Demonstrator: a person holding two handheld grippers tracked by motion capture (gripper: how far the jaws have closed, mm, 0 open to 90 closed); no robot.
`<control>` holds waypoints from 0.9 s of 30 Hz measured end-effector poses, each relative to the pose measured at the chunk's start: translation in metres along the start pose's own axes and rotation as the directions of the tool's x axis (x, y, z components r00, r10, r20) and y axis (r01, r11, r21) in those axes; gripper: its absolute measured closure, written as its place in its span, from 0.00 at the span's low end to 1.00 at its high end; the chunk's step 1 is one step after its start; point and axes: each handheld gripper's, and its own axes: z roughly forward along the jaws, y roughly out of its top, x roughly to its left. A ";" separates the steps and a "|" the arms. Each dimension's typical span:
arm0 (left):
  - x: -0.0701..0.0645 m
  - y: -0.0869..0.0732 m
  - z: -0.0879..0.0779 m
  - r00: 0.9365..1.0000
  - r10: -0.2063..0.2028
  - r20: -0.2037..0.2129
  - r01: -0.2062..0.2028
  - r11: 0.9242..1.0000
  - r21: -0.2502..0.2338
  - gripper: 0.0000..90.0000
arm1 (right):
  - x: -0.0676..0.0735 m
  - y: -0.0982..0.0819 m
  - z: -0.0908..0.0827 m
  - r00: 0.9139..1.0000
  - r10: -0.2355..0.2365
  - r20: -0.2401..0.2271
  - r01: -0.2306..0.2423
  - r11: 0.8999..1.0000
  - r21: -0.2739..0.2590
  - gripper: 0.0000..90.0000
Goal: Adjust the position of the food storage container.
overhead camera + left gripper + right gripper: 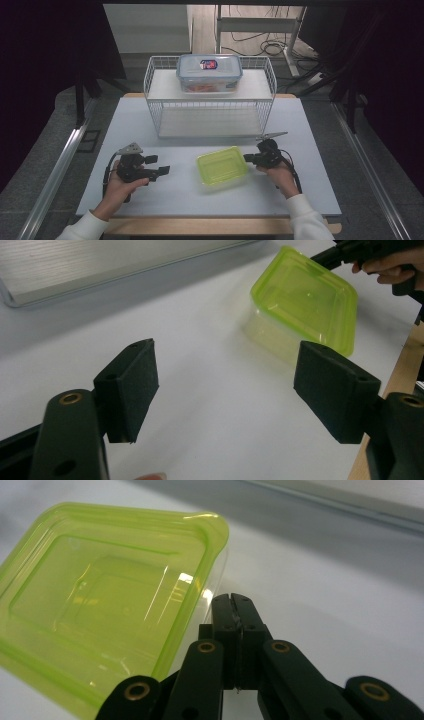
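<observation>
**Closed right gripper at the edge of the green container**

The lime-green container [222,166] sits lid-on near the lower centre of the high view, on the white table [165,195], just in front of the wire rack [210,107]. The right gripper [248,158] meets it from the right of the frame with its jaws pressed together and nothing between them; in the right gripper view the closed tips [233,602] lie right beside the container's corner [210,525], at or very near the clear wall under the lid (contact itself is hard to confirm). Held closed like that, the gripper probably serves as a blunt pusher to nudge or steady the container, not to grasp it.

The left gripper [159,165] rests at the lower left, well apart from the container, jaws spread wide and empty, aimed toward it, likely ready to take the opposite side. A larger clear box with a blue lid [209,72] stands on the rack's top shelf.
</observation>
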 end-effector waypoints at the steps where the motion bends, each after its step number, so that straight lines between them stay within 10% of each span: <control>1: 0.000 0.000 0.000 1.000 0.000 0.000 0.000 1.000 0.000 0.29 | 0.004 0.000 0.001 1.000 -0.001 -0.015 0.001 1.000 0.003 0.99; 27: 0.002 -0.001 0.005 1.000 0.001 -0.004 -0.001 1.000 0.018 0.29 | 0.055 -0.028 -0.009 0.987 -0.079 -0.137 0.082 0.997 0.011 0.99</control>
